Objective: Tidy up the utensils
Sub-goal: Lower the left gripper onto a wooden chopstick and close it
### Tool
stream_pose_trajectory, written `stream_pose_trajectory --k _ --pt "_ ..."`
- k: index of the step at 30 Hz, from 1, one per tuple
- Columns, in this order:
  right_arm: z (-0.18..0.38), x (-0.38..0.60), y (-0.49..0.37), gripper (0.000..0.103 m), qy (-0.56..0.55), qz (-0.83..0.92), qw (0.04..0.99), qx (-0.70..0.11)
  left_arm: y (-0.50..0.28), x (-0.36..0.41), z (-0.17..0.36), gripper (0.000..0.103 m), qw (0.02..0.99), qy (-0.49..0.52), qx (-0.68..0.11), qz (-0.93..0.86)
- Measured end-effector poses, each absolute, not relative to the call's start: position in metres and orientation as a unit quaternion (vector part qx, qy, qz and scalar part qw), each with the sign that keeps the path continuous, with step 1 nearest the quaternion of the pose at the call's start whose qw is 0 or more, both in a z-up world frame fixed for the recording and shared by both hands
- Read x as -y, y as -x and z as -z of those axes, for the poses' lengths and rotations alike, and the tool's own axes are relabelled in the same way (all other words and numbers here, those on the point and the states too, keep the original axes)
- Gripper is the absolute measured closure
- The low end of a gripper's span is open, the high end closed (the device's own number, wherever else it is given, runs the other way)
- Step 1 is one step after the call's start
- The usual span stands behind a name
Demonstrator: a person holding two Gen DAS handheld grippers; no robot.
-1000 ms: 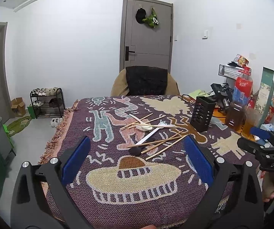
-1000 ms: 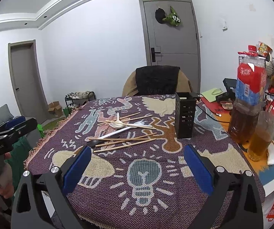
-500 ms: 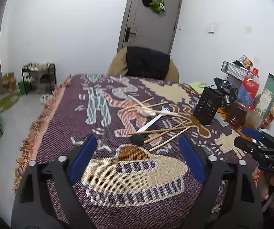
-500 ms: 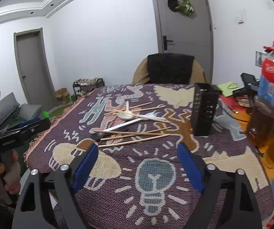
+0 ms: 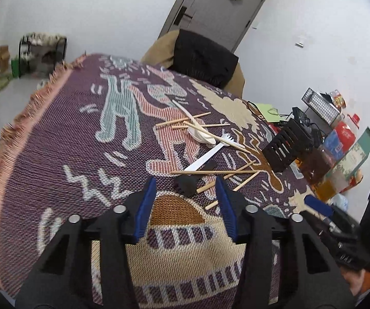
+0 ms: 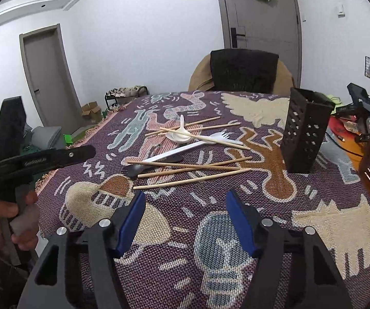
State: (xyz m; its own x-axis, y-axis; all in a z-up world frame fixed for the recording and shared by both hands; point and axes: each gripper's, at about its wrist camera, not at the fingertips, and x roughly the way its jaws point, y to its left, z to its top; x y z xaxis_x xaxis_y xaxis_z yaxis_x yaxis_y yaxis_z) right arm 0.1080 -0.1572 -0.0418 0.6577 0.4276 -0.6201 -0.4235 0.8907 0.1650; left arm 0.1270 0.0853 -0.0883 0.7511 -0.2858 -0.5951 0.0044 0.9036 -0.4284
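Several wooden chopsticks, a white fork, a white spoon and a black spoon lie jumbled mid-table. A black perforated utensil holder stands upright to their right. My left gripper hovers just short of the black spoon, whose bowl shows between the fingertips. Its jaws are closing and the pads touch nothing. My right gripper hangs over the cloth in front of the nearest chopstick. Its jaws are closing on nothing. The holder leans in the left wrist view.
A patterned woven cloth covers the table and its fringe hangs off the left edge. Bottles, a carton and cables crowd the right side. A chair with a black cover stands at the far end. A hand holds the left gripper.
Both grippers came forward and down toward the utensil pile, and their jaws narrowed. The left view also rolled, so the table now slants.
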Motion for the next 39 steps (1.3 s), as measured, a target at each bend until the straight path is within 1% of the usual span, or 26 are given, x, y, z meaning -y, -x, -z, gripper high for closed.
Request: stream_pose_trajectory --k 2,7,17,19,28,30,32,34,36,39 --pt "0.045 0.156 -0.112 0.04 -0.004 -0.234 0.908 -0.346 -0.138 -0.088 0.096 0.062 0.904 0.223 -0.355 0.081" --pt "0.051 0.153 -0.122 0.041 -0.005 -0.234 0.905 -0.355 -0.158 -0.092 0.111 0.066 0.884 0.262 -0.377 0.087" --pt "0.063 0.14 -0.138 0.044 0.002 -0.244 0.894 -0.376 -0.189 -0.093 0.132 0.069 0.853 0.316 -0.405 0.089" --pt "0.064 0.14 -0.139 0.044 0.0 -0.245 0.893 -0.379 -0.193 -0.092 0.136 0.072 0.847 0.325 -0.411 0.089" --pt "0.068 0.135 -0.143 0.044 0.01 -0.245 0.888 -0.388 -0.202 -0.088 0.145 0.073 0.836 0.346 -0.419 0.077" --pt "0.07 0.132 -0.144 0.044 0.015 -0.245 0.887 -0.39 -0.204 -0.089 0.147 0.078 0.836 0.349 -0.417 0.074" --pt "0.072 0.128 -0.145 0.045 0.023 -0.244 0.886 -0.394 -0.205 -0.09 0.149 0.085 0.835 0.355 -0.415 0.069" --pt "0.074 0.125 -0.146 0.047 0.031 -0.245 0.884 -0.397 -0.206 -0.091 0.15 0.086 0.835 0.358 -0.413 0.068" --pt "0.075 0.121 -0.146 0.048 0.043 -0.246 0.883 -0.398 -0.204 -0.092 0.146 0.091 0.841 0.348 -0.409 0.065" --pt "0.076 0.117 -0.146 0.048 0.059 -0.253 0.879 -0.4 -0.199 -0.095 0.136 0.093 0.849 0.34 -0.398 0.067"
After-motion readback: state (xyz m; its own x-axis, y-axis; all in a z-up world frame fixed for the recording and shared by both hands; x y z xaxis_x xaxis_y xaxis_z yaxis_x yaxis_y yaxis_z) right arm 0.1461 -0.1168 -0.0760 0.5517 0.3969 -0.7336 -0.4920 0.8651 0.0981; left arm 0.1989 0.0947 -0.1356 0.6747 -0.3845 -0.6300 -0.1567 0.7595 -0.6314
